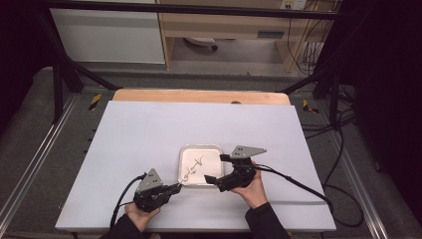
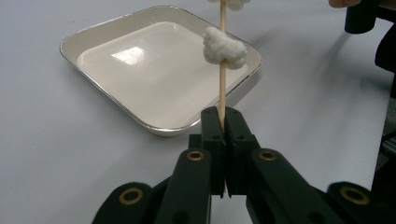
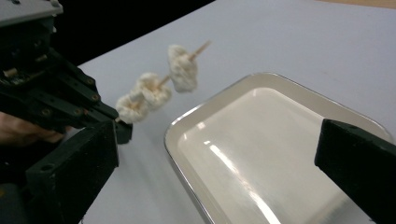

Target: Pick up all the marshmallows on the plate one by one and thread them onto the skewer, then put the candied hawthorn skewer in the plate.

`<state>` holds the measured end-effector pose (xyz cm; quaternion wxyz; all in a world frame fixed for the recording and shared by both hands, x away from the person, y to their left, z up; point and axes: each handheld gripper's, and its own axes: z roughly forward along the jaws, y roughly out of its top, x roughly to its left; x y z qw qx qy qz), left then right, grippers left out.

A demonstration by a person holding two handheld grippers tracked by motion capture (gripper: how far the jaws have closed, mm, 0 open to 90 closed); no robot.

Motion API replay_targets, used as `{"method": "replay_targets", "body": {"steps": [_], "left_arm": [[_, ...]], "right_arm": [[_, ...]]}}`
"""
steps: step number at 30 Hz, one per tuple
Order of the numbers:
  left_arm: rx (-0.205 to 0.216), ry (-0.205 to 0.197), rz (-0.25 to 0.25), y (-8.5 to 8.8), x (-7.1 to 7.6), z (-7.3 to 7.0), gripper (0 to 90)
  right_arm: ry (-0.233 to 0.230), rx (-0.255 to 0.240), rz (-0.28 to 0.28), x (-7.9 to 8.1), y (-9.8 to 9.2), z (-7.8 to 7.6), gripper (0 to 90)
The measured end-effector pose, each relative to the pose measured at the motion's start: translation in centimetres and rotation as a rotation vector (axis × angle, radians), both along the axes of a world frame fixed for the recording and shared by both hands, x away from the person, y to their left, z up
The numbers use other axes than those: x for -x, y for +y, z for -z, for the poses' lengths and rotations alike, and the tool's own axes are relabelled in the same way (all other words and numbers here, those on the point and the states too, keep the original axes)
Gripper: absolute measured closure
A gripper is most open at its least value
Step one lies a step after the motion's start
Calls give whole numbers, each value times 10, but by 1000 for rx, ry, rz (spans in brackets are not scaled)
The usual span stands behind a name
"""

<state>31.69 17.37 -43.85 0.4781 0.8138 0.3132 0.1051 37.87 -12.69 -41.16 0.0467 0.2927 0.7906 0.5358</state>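
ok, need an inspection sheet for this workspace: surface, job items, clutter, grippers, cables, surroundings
Surface: white tabletop, wooden strip at the far edge.
Job's things: thin wooden skewer carrying three white fluffy lumps, held over the square, shiny white metal tray; tray holds nothing.
Clutter: nothing seen.
Grippers: left gripper shut on the skewer's end; right gripper open, jaws either side of the tray's near corner.
Cables: one black cable trails from each gripper.
Surroundings: black frame, grey floor, wooden shelving behind.

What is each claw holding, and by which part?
Left claw grips the wooden skewer by its bare lower end; right claw holds nothing.
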Motion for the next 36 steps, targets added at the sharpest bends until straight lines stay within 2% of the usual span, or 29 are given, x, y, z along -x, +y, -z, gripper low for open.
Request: {"method": "replay_targets", "body": {"steps": [6,9,15,19,24,31,36], "left_arm": [[-12,5,-3,1,-1,-2,886],[-15,11,-4,1,-2,-4,885],[-30,19,0,1,-6,-9,885],[-46,18,0,-1,-8,-13,885],[-59,17,5,-3,-12,-20,884],[-86,37,1,-10,-25,-23,884],[-107,49,-6,-16,-35,-25,884]], "right_arm": [[-7,69,29,2,-26,8,3],[-8,119,54,2,-39,13,3],[-10,150,90,2,-59,21,3],[-11,187,114,3,-72,26,3],[-13,188,141,4,-85,31,3],[-24,207,169,8,-99,33,3],[-30,203,183,10,-106,34,3]]}}
